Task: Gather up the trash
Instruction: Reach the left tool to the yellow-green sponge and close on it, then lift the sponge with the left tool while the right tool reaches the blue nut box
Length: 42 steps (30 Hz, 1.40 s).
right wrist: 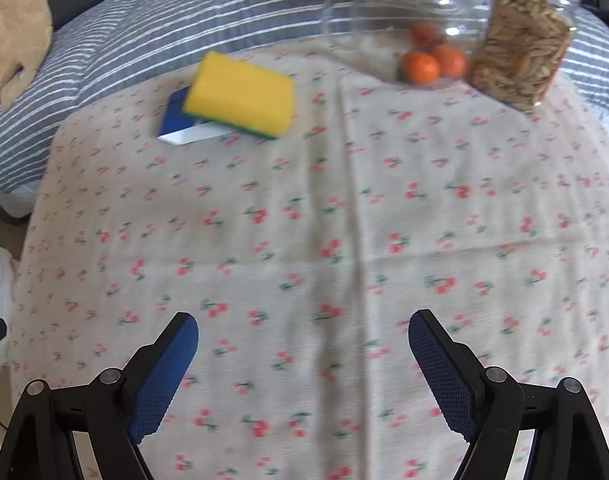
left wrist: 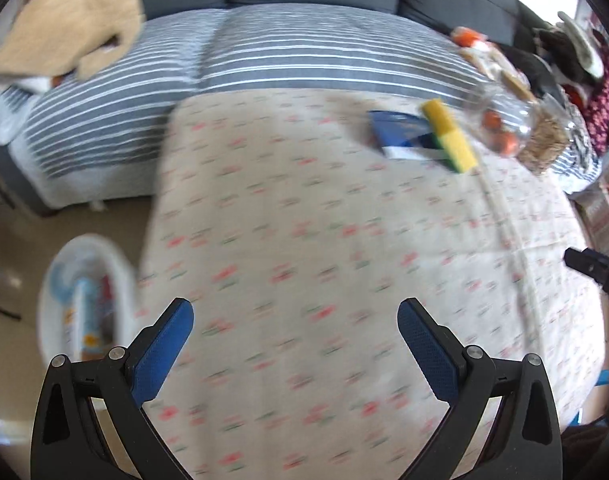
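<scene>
My left gripper (left wrist: 295, 316) is open and empty above the cherry-print tablecloth (left wrist: 324, 240). My right gripper (right wrist: 303, 330) is open and empty above the same cloth (right wrist: 304, 220). A yellow sponge (right wrist: 240, 94) with a green underside lies on a blue and white flat packet (right wrist: 180, 122) at the far side of the table. It also shows in the left wrist view (left wrist: 448, 134) on the packet (left wrist: 396, 132). A white bin bag (left wrist: 86, 300) with trash inside stands on the floor left of the table. Part of the right gripper (left wrist: 596, 270) shows at the right edge.
A clear glass bowl (right wrist: 404, 28) with three orange fruits (right wrist: 420, 66) and a clear container of grain (right wrist: 520, 56) stand at the table's far right. A striped grey sofa (left wrist: 264, 52) lies beyond, with a beige blanket (left wrist: 72, 16) on it.
</scene>
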Tool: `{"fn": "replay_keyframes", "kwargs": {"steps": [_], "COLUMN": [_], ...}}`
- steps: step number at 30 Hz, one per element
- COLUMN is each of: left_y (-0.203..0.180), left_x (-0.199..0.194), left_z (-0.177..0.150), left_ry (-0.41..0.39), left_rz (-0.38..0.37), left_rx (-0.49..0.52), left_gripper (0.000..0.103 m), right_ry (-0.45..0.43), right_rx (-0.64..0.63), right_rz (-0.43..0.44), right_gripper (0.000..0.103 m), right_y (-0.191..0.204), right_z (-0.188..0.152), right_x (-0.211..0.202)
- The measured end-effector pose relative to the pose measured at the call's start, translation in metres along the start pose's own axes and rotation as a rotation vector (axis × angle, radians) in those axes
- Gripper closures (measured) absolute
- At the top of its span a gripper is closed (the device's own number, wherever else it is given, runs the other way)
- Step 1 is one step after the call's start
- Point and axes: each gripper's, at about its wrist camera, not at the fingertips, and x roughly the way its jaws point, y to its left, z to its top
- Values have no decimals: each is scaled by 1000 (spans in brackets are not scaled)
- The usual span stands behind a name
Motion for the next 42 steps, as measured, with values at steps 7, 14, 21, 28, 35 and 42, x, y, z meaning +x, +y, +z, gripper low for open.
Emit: {"fn": "replay_keyframes", "kwargs": {"steps": [7, 14, 21, 28, 35, 42], "left_y": [-72, -116, -144, -153, -142, -110], "left_x": [34, 65, 94, 100, 74, 33], "left_z": [62, 120, 138, 135, 124, 104], "left_ry": [-14, -66, -43, -9, -46, -95], "left_rz": [-73, -183, -196, -259, -322, -372], "left_rx": [27, -43, -29, -21, -44, -40], "left_gripper": [0, 3, 24, 68, 72, 72], "right_ry": [-30, -18, 6, 23, 29, 32], "right_rx": [18, 47, 151, 229, 221, 210], "right_rz": [-78, -144, -145, -111, -105, -99], "right_gripper": [13, 13, 13, 13, 13, 13], "right_y": [-50, -98, -144, -163, -158, -146], "right_z": [10, 6, 6, 5, 4, 4], "right_x": [-6, -8, -7, -6, -6, -5]}}
